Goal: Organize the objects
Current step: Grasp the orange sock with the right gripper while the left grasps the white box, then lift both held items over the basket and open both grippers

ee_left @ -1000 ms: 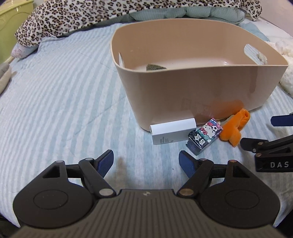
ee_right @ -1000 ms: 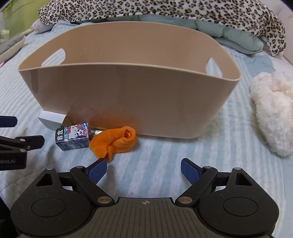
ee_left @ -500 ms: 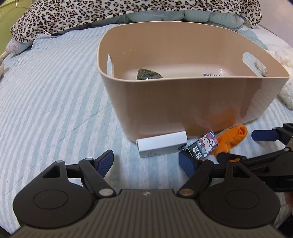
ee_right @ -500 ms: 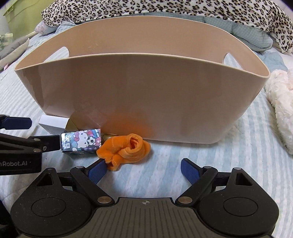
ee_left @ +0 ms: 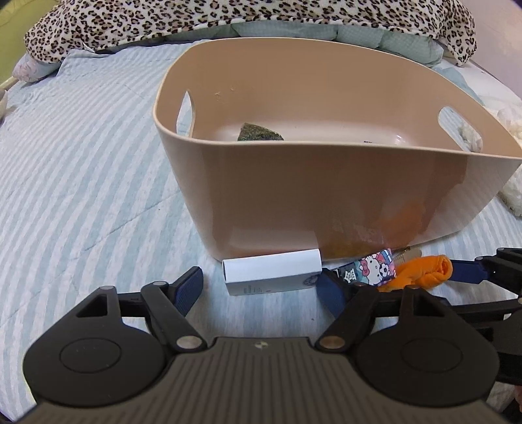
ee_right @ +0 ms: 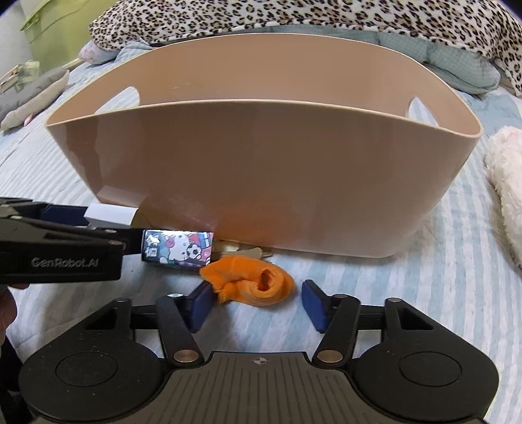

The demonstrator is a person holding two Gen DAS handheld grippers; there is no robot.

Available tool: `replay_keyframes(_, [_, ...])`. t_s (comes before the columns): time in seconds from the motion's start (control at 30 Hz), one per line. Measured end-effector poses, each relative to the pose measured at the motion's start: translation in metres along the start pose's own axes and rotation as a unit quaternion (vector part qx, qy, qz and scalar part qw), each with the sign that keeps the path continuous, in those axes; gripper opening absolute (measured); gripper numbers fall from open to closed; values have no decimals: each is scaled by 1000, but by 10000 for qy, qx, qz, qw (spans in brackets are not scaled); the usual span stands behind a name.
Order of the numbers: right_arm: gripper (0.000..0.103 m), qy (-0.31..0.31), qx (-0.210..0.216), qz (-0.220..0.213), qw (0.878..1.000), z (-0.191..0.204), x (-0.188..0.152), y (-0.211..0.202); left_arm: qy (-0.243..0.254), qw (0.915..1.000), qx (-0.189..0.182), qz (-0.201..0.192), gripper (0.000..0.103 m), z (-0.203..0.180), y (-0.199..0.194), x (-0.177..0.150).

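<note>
A beige tub (ee_left: 326,182) stands on the striped bed; it also shows in the right wrist view (ee_right: 261,182). A white box (ee_left: 272,272), a Hello Kitty box (ee_left: 368,269) and a rolled orange cloth (ee_left: 424,275) lie against its near wall. My left gripper (ee_left: 261,287) is open, its fingers on either side of the white box. My right gripper (ee_right: 256,303) is open just before the orange cloth (ee_right: 251,283), its left fingertip touching the cloth. The Hello Kitty box (ee_right: 177,249) lies left of the cloth. A dark triangular item (ee_left: 259,133) lies inside the tub.
A leopard-print blanket (ee_left: 228,19) is heaped behind the tub. A white fluffy thing (ee_right: 505,182) lies to the right of the tub. A grey plush (ee_right: 32,94) lies at far left. Some keys (ee_right: 241,249) lie under the tub's edge.
Both grippers have moved forward and down toward the objects by the tub. The left now brackets the white box; the right has reached the orange cloth.
</note>
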State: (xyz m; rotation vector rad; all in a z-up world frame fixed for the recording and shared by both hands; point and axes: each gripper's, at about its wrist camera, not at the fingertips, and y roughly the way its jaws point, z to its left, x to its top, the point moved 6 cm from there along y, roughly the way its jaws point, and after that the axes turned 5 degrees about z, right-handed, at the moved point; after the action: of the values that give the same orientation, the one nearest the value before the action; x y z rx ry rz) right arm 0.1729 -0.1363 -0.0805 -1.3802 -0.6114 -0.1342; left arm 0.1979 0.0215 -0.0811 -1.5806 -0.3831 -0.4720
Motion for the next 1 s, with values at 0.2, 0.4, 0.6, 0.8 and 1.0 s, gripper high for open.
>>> replay_keyframes(0.2, [18,-36,124,21,9999,1,-4,-7,-98,9998,-187,-20,60,3,-1,-1])
replay_keyframes(0.4, [5,14,187,48,9998,-6,2,-2,-46,9997,-233,-22,60,3,-6,-5])
replay_keyframes(0.6, [4,8,134,-2,9999,-8,-1,-6,4,9998,-177,1,60,6,-11,-15])
replay_keyframes(0.8, [4,171,113,-65,9998,-12,-1,-13,-42,9999,-144,-42,60,12,-17,-17])
replay_keyframes(1.0, [3,216,50,-231,9995,-13,1,-26,-22,9997,-187,-127,60,11,-28,-16])
